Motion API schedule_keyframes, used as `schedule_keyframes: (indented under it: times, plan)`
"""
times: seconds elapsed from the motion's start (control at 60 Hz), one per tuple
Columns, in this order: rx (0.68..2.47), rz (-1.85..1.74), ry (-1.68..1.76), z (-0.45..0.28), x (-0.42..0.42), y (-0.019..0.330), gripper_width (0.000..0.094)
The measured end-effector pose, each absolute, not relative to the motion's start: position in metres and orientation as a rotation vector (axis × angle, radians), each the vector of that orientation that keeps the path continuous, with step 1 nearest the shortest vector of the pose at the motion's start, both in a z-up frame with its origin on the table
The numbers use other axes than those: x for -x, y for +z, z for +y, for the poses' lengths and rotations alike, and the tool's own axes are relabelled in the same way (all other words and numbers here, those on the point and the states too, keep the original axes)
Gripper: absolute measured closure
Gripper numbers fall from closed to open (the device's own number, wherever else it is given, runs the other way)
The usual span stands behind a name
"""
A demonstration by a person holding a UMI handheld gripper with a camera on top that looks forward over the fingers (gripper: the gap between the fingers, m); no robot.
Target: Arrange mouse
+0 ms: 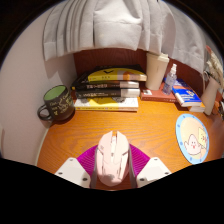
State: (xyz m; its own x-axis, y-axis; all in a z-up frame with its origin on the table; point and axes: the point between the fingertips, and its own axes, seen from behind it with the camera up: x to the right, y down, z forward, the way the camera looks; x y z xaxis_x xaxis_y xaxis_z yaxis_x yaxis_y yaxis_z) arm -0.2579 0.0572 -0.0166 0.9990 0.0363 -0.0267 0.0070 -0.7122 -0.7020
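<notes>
A pale pink-white computer mouse (112, 157) sits between my two fingers, its nose pointing away from me over the wooden desk (110, 125). My gripper (112, 168) is shut on the mouse: the magenta pads (87, 159) press on both of its sides. The mouse hides the fingertips and the desk right beneath it, so I cannot tell whether it rests on the desk or hangs just above it.
A stack of books (105, 88) lies at the back of the desk, with a dark green mug (57, 103) to its left. A white cup (157, 70), a small bottle (172, 76) and boxes stand at the back right. A round blue-rimmed plate (192, 136) lies right. Curtains hang behind.
</notes>
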Motion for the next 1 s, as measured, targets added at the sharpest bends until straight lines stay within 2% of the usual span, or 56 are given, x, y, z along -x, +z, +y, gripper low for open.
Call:
schedule_keyframes:
  times: [0.033, 0.067, 0.083, 0.2, 0.267, 0.35, 0.367, 0.383, 0.6, 0.717, 0.767, 0.817, 1.0]
  plan:
    - [2.379, -0.028, 0.053, 0.057, 0.258, -0.017, 0.0485]
    - [2.392, -0.025, 0.054, 0.058, 0.259, -0.018, 0.0545]
    - [2.399, -0.027, 0.054, 0.058, 0.259, -0.018, 0.0514]
    - [2.447, -0.043, 0.079, 0.062, 0.262, -0.016, 0.0528]
    - [2.447, -0.069, 0.102, 0.068, 0.264, -0.003, 0.0527]
    - [2.389, -0.109, 0.102, 0.078, 0.257, 0.037, 0.0525]
    - [2.375, -0.117, 0.096, 0.080, 0.254, 0.047, 0.0566]
    - [2.360, -0.125, 0.089, 0.082, 0.250, 0.057, 0.0526]
    - [2.129, -0.110, -0.041, 0.102, 0.152, 0.205, 0.0522]
    - [2.057, -0.064, -0.112, 0.106, 0.074, 0.249, 0.0519]
    - [2.043, -0.034, -0.125, 0.110, 0.039, 0.251, 0.0522]
    - [2.053, 0.002, -0.124, 0.115, 0.008, 0.238, 0.0524]
    - [2.231, 0.003, -0.080, 0.113, -0.042, 0.131, 0.0528]
